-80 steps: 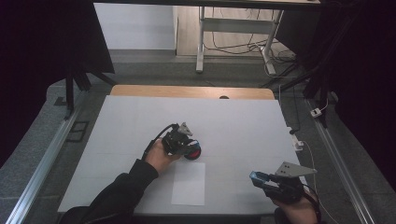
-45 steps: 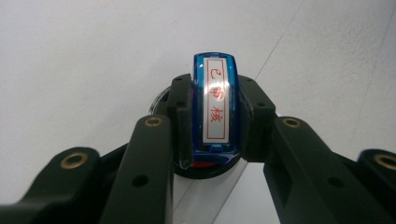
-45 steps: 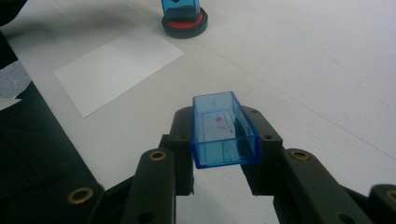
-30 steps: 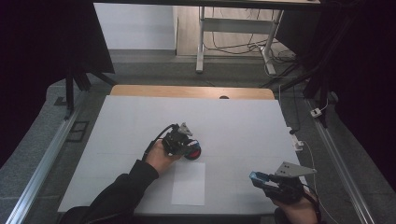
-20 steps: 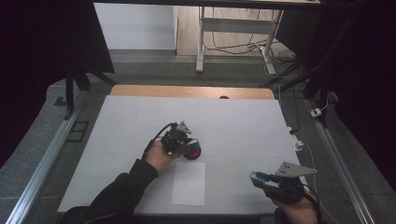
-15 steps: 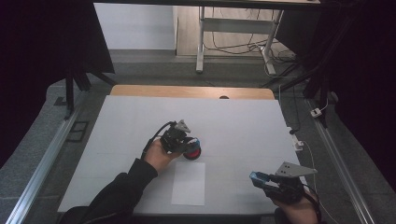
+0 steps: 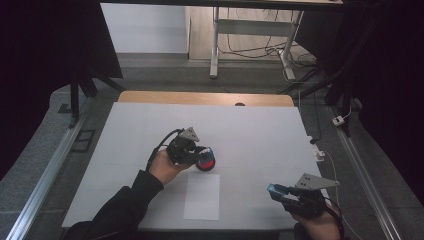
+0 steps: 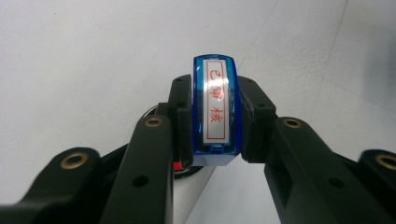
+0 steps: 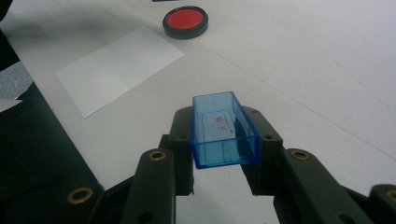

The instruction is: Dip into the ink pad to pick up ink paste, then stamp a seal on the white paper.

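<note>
So the blue plastic stamp with the red-lettered white label is clamped tight in the left hand-held gripper, label end facing the camera in the left gripper view. Compared with a second ago, it's been lifted slightly off the round black ink pad with the red centre, which can now be seen just under and beside the jaws in the high view. That's read as the inking being done, so the white paper sheet lying near the pad on the white worktop is probably the next stop for the stamp.

The clear blue plastic stamp cap, open side up with faint red smudges inside, is pinched in the right hand-held gripper, parked at the near right of the worktop. No change is noticed there, so the cap is likely just being kept aside until the stamping is finished.
</note>
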The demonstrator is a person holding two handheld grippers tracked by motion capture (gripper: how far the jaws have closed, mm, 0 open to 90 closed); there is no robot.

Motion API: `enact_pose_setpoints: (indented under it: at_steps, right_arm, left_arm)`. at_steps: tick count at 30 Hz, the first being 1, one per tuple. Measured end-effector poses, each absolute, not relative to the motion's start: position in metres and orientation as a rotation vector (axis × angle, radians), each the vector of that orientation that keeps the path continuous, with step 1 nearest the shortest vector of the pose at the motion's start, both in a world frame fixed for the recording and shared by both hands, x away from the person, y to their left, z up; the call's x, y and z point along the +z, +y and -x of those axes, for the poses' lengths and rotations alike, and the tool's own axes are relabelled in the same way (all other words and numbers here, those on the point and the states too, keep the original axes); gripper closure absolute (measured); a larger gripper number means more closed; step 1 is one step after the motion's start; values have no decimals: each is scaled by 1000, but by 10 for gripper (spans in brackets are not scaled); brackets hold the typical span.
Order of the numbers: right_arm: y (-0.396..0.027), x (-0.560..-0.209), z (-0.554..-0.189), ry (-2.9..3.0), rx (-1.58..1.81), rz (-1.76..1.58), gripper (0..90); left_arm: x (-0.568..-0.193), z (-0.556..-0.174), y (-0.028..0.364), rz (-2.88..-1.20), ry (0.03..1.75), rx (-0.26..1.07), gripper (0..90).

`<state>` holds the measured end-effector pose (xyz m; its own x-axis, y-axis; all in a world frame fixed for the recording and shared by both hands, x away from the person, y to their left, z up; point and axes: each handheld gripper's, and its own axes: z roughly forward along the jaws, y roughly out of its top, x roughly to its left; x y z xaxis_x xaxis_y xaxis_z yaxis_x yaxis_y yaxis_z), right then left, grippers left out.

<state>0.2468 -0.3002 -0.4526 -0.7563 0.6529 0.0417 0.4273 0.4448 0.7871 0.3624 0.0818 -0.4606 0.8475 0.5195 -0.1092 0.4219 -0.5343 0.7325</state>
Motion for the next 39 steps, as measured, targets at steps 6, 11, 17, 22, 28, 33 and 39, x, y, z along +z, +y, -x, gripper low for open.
enact_pose_setpoints:
  at_steps: [6, 11, 17, 22, 28, 33, 39]
  right_arm:
    - [-300, -453, -247, 2432, 1208, -932, 678]
    - [-300, -453, -247, 2432, 1208, -931, 678]
    - [-300, -453, -247, 2433, 1208, -930, 678]
    - [-300, -453, -247, 2435, 1212, -928, 678]
    - [-300, -453, -247, 2437, 1210, -929, 678]
    - [-300, -453, -246, 2436, 1210, -925, 678]
    - [-300, -453, -247, 2436, 1209, -930, 678]
  left_arm:
    - [-456, -355, 86, -2196, 672, 136, 700]
    - [-452, -347, 88, -2193, 657, 131, 700]
    - [-448, -339, 90, -2191, 637, 129, 700]
    - [-446, -333, 91, -2188, 608, 117, 700]
    - [-444, -327, 94, -2189, 599, 111, 700]
    - [-442, -322, 96, -2180, 595, 109, 700]
    - [-441, -316, 101, -2173, 594, 116, 700]
